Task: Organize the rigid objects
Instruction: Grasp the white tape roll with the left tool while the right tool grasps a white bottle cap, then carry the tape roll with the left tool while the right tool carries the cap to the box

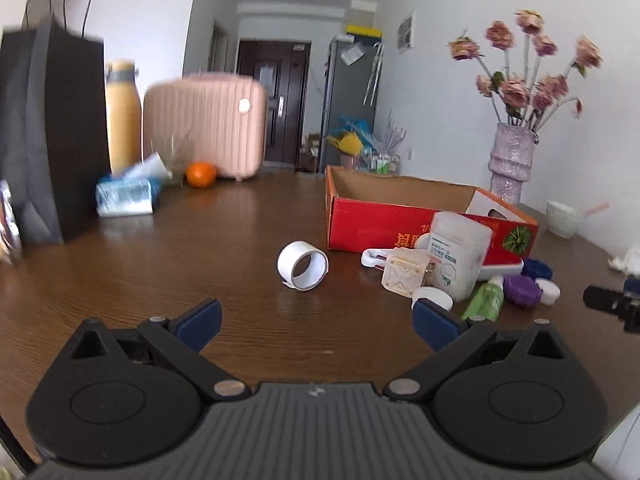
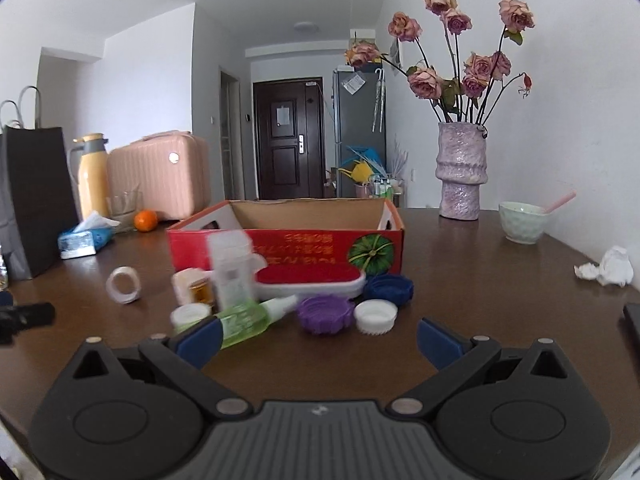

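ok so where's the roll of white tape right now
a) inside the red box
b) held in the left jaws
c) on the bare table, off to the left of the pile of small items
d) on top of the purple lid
c: the roll of white tape sits on its edge on the table, apart from the clutter by the red box; both grippers' jaws are open and empty.

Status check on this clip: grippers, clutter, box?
Left gripper open, empty, facing tape roll. Right gripper open, empty, over caps and green bottle. Red box looks empty; clutter piled against its front.
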